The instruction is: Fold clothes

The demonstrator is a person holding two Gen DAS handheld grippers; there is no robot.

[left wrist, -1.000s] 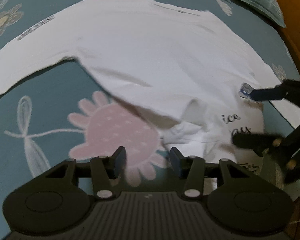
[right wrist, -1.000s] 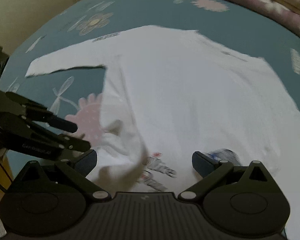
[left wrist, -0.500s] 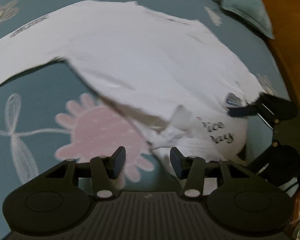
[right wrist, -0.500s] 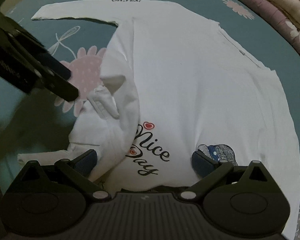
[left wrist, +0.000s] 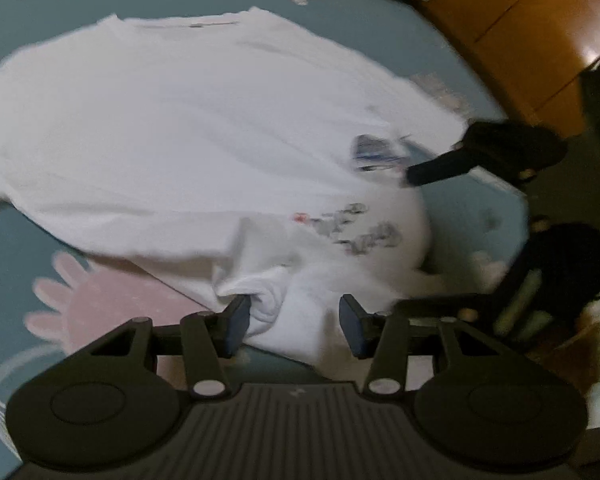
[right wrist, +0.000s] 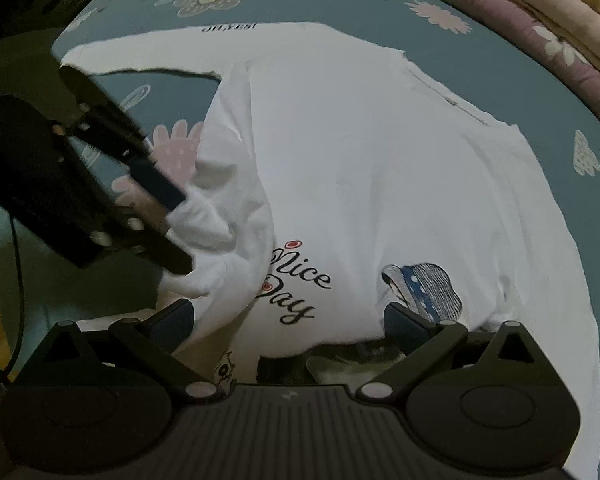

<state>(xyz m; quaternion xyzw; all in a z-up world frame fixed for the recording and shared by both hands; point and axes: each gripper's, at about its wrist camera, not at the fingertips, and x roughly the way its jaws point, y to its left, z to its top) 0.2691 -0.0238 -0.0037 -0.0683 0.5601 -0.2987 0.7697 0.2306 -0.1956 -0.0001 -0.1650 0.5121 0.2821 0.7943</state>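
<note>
My white shirt [right wrist: 380, 160] lies spread on the teal flowered bed [right wrist: 540, 92], one long sleeve stretched out, the near side bunched and lapped over the body by the "Nice Day" print. Left gripper [left wrist: 294, 322] spread wide astride that soft crumpled wad, gripping nothing; right gripper [right wrist: 288, 318] likewise released over the hem. I judge a sleeve fold is underway. Thin, limp cotton: pinch the wad, draw it flat.

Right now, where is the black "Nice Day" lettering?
In the right wrist view, the black "Nice Day" lettering sits low on the white long-sleeved shirt, left of the blue hat print.
</note>
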